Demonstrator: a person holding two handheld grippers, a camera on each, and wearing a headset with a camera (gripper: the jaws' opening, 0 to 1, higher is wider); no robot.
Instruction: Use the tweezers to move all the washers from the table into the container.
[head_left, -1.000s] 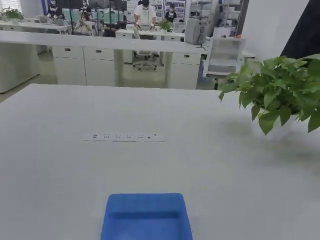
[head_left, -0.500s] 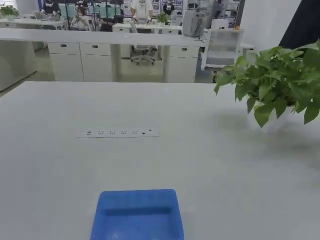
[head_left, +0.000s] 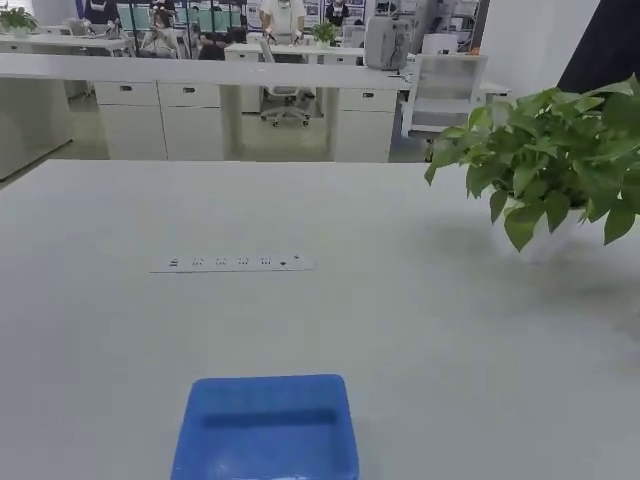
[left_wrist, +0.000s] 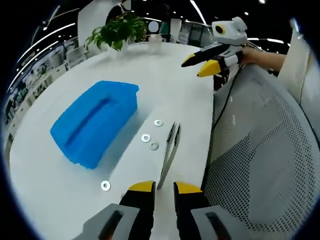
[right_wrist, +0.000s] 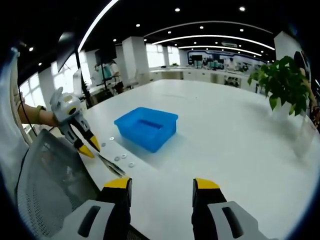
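Since nothing is gripped yet, the tweezers (left_wrist: 169, 152) come first. They lie on the bench (left_wrist: 175, 85) dead ahead of the left gripper (left_wrist: 164, 189). Their long axis runs roughly in line with its jaws, joined end just off the tips, prongs pointing away.

Left jaws: narrow gap, empty. The right gripper (left_wrist: 195, 67) hangs well apart, past the bench edge over a mesh chair back (left_wrist: 260, 150). Its own view shows its jaws wide and empty. Left is clearly nearer.

Three washers (left_wrist: 146, 137) sit clustered between the tweezers and the blue container (left_wrist: 95, 122). A fourth washer (left_wrist: 105, 186) lies alone near the left jaws, on the container side. I can see none inside the container.

My read: go straight forward along the axis. The jaws would close across the prongs, so gripping would pinch them.
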